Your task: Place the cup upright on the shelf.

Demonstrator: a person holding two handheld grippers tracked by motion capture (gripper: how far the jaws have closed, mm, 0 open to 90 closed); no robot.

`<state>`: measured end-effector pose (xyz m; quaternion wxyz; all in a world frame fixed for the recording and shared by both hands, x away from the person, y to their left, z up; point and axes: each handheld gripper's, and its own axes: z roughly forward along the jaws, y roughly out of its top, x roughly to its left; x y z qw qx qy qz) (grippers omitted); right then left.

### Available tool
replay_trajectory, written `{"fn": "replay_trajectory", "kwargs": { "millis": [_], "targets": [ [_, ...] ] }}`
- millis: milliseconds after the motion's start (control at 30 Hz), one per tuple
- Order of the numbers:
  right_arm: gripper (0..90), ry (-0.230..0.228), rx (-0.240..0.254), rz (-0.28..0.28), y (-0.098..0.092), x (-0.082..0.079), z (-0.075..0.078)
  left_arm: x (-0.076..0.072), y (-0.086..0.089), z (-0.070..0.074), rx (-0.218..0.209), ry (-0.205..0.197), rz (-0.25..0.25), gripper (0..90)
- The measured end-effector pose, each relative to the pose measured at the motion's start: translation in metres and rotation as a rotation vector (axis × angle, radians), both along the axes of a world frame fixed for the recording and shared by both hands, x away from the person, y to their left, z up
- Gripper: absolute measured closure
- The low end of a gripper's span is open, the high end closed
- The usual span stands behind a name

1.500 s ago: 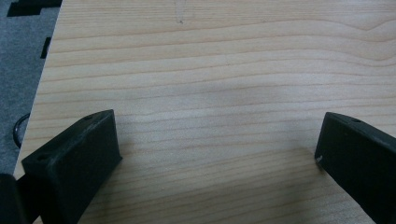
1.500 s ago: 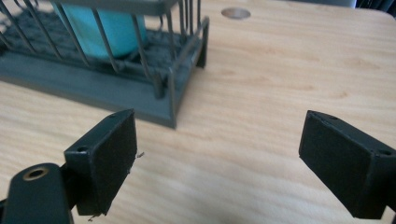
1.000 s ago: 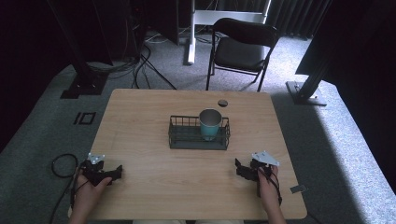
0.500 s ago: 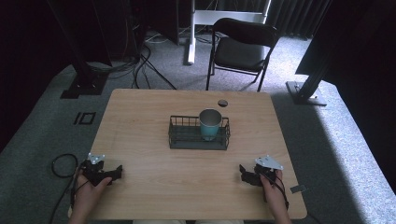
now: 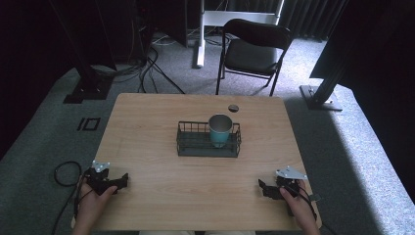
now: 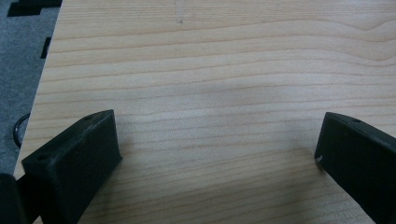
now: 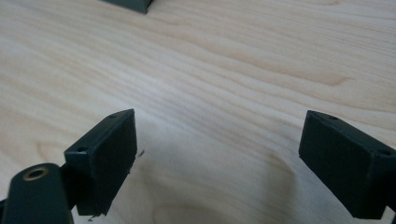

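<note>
A dark wire basket stands in the middle of the wooden table. A teal metal cup stands upright in the basket's right half. My left gripper rests low at the table's front left corner, held by a hand, jaws wide apart over bare wood. At the front right my right gripper lies close to the tabletop, open too, nothing between its jaws. A corner of the basket peeks in at the top of the right gripper view.
A small dark round hole sits near the table's far edge. Behind the table stand a black folding chair and stand legs. Cables lie on the grey carpet at the left.
My right gripper has dropped a little lower and nearer the front edge. The left gripper has stayed put.
</note>
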<state>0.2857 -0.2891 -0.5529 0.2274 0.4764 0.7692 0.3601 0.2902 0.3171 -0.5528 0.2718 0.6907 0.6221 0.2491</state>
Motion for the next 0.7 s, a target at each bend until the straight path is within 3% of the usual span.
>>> {"fn": "replay_trajectory", "kwargs": {
  "millis": [233, 700],
  "targets": [
    [11.2, 0.065, -0.023, 0.028, -0.0068, 0.0003, -0.0024, 0.0, 0.0, -0.0001, 0.0, -0.001, 0.0, 0.2],
    [11.1, 0.067, -0.019, 0.026, -0.0071, 0.0005, -0.0027, 0.0, 0.0, 0.0, 0.0, 0.0, 0.0, 0.2]
  ]
}}
